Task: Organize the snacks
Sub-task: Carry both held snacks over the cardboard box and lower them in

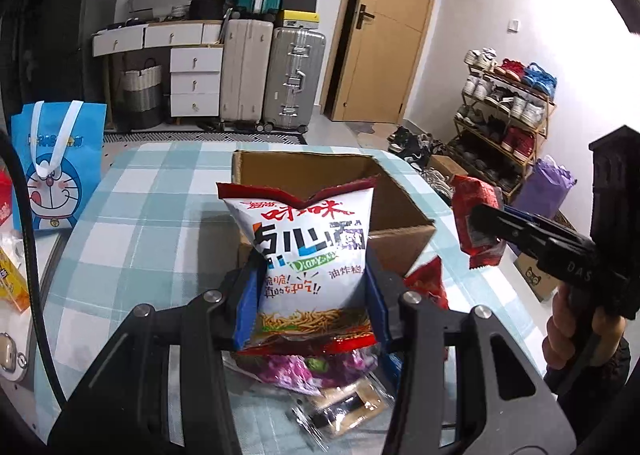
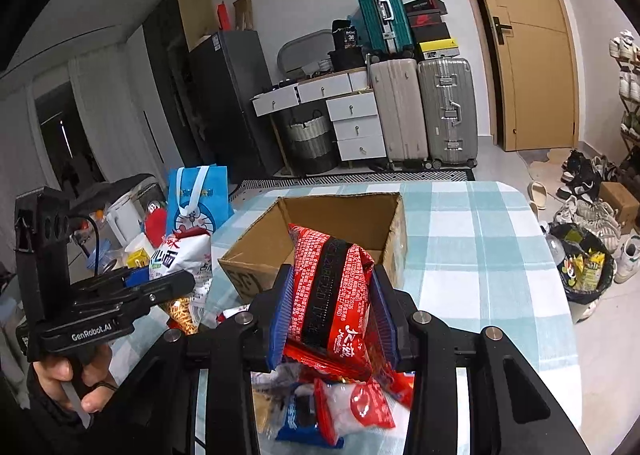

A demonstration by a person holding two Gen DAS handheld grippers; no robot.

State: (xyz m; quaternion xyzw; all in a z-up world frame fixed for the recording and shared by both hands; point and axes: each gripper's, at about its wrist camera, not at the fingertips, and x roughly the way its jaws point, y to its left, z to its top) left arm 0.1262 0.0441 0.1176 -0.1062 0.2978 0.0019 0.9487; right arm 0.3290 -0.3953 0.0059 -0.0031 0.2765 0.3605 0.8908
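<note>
1. Snacks were in both your grippers. Your left gripper (image 1: 312,295) had its jaws clamped on the white bag (image 1: 308,251), pads pressing its two sides, and the bag stood upright between them.
2. Your right gripper (image 2: 332,315) had its jaws clamped on the red pack (image 2: 332,295), also upright and lifted off the table (image 2: 480,255).
3. The box (image 1: 404,215) sat open on the checked table, just beyond both held snacks. What lay inside it could not be made out.
4. In the left view, the white bag hung in front of the box's near wall, and the red pack showed to the right, near the box's right corner.
5. A loose heap of snacks (image 2: 332,411) lay on the table at the near edge, under the grippers: a blue pack, a red-and-white one, a purple one.
6. A blue cartoon bag (image 1: 56,167) stood far left of the box, well apart from it.
7. Your hand (image 2: 76,383) showed at the left gripper's handle in the right view.
</note>
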